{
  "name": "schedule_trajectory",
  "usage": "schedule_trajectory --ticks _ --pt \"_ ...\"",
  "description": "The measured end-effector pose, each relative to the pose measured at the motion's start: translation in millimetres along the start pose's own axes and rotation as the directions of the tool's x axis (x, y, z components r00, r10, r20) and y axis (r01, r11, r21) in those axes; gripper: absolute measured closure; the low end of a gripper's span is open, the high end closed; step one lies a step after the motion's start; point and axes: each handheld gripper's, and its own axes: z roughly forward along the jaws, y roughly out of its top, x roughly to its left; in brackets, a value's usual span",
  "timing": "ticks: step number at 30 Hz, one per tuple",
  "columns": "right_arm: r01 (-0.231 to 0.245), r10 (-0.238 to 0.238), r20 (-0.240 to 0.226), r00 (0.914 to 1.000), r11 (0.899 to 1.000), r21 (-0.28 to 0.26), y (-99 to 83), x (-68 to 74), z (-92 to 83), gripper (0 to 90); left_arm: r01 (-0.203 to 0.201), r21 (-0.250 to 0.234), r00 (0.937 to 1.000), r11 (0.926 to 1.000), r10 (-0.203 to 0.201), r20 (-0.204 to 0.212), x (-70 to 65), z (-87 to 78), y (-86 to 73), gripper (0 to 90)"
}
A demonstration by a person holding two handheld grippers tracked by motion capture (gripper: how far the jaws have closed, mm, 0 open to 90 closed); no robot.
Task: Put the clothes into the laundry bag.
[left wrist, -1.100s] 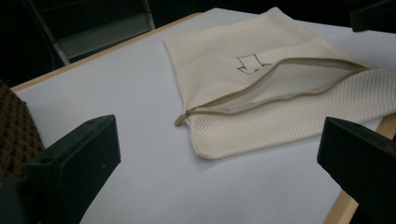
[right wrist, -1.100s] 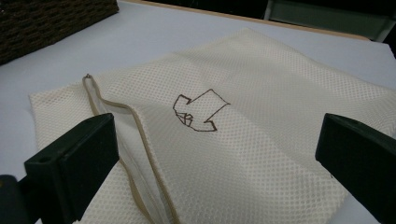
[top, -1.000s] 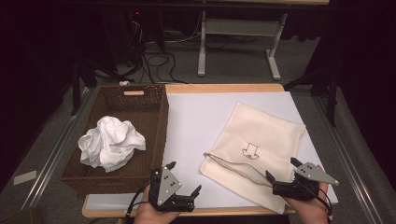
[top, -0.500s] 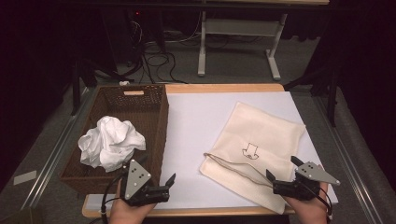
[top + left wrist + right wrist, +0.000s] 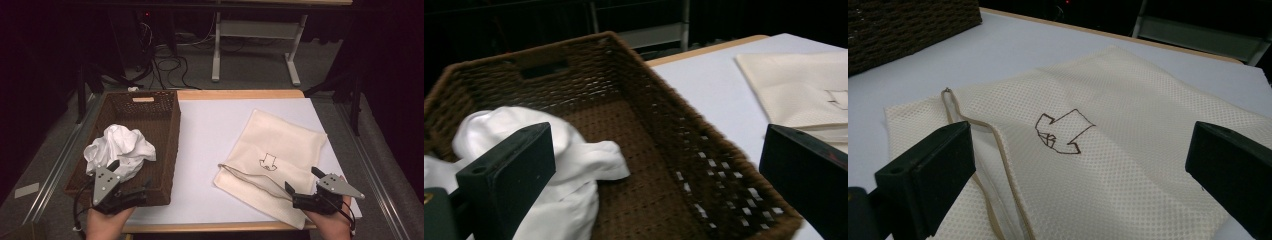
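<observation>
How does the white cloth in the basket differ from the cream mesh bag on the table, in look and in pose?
The white cloth is crumpled into a heap; the cream mesh bag lies spread flat. The cloth sits inside the brown woven basket; the bag rests on the white table surface. The cloth looks smooth and plain; the bag has a fine mesh weave, a drawn arrow mark and a drawstring. Both are pale fabric, and neither is gripped by a claw.

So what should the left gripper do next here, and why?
Probably ease forward and down onto the white cloth. The left gripper is open at the near end of the basket, its fingers pointed at the cloth but apparently not touching it.
</observation>
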Motion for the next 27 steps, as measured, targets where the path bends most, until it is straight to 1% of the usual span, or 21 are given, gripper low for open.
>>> schedule_trajectory --ticks 3,4,6,7,9,10,11,12,13,15,16,18,20,21,22,23,25,27 --pt "0.003 -0.003 0.003 1.0 1.0 -0.006 -0.9 0.0 0.7 0.2 0.039 0.0 0.9992 0.9992 -0.039 0.009 7.8 -0.9 -2.2 2.4" --pt "0.008 -0.008 0.003 1.0 1.0 -0.009 -0.9 -0.4 0.6 0.2 0.044 0.001 0.999 0.999 -0.044 0.01 9.4 -0.9 -2.7 2.4" --pt "0.005 -0.005 0.001 1.0 1.0 -0.004 -1.0 -1.1 0.5 0.2 0.039 0.006 0.9992 0.9992 -0.039 -0.003 10.3 -0.4 -3.7 2.4" --pt "-0.004 0.004 0.001 1.0 1.0 0.002 -1.1 -1.4 0.4 0.2 0.038 0.009 0.9993 0.9992 -0.038 -0.001 10.6 0.0 -4.0 2.0" --pt "-0.002 0.002 0.003 1.0 1.0 0.001 -1.3 -2.5 1.2 0.2 0.038 0.012 0.9993 0.9992 -0.038 -0.002 10.9 0.7 -4.9 1.6" --pt "-0.005 0.005 0.003 1.0 1.0 0.002 -1.4 -2.7 1.3 0.2 0.04 0.017 0.9992 0.999 -0.041 0.006 11.2 1.1 -5.1 2.1" --pt "-0.008 0.008 -0.002 1.0 1.0 -0.002 -1.6 -2.9 1.2 0.2 0.044 0.022 0.9988 0.9988 -0.045 0.02 11.9 1.2 -5.2 4.5" --pt "-0.012 0.012 -0.006 0.9999 1.0 -0.004 -1.8 -2.9 1.1 0.2 0.051 0.015 0.9981 0.9986 -0.052 0.033 11.8 1.4 -5.3 6.5" --pt "-0.015 0.015 -0.003 0.9999 1.0 -0.002 -2.1 -3.1 1.2 0.2 0.048 0.008 0.9983 0.9988 -0.048 0.034 10.6 1.7 -5.1 6.7" --pt "-0.019 0.019 -0.002 0.9998 1.0 -0.013 -2.7 -5.0 1.5 0.2 0.023 0.008 0.9995 0.9997 -0.023 0.022 7.4 2.0 -3.5 6.2" --pt "-0.027 0.027 -0.002 0.9996 1.0 -0.015 -2.7 -5.8 1.1 0.2 0.014 0.008 0.9997 0.9999 -0.014 0.019 6.4 2.1 -2.7 4.3" --pt "-0.03 0.03 0.005 0.9995 0.999 -0.024 -2.9 -7.2 -0.1 0.2 0.008 0.005 0.9999 1.0 -0.008 0.015 5.3 3.2 -0.2 2.6" --pt "-0.041 0.042 0.004 0.9991 0.999 -0.033 -3.2 -8.5 -0.9 0.2 0.014 0.007 0.9997 0.9999 -0.014 0.018 5.8 6.0 3.0 2.6" --pt "-0.049 0.049 0.001 0.9988 0.998 -0.036 -3.5 -8.9 -1.0 0.2 0.023 0.008 0.9994 0.9997 -0.023 0.026 6.2 7.6 5.3 3.2" --pt "-0.05 0.05 0.003 0.9988 0.998 -0.038 -3.7 -9.4 -0.7 0.2 0.042 -0.01 0.9982 0.9991 -0.042 0.042 6.3 9.3 8.1 3.9" --pt "-0.057 0.057 0.001 0.9984 0.998 -0.035 -3.9 -9.9 -0.2 0.2 0.045 -0.017 0.9981 0.9988 -0.044 0.042 6.1 10.4 10.0 4.5" --pt "-0.056 0.056 0.006 0.9984 0.998 -0.037 -4.2 -11.0 0.4 0.2 0.033 -0.022 0.9991 0.9992 -0.032 0.028 5.0 14.4 16.7 5.2" --pt "-0.06 0.06 0.007 0.9982 0.997 -0.038 -4.7 -11.5 0.1 0.2 0.047 -0.032 0.9979 0.9984 -0.045 0.047 5.9 19.9 23.6 6.7"
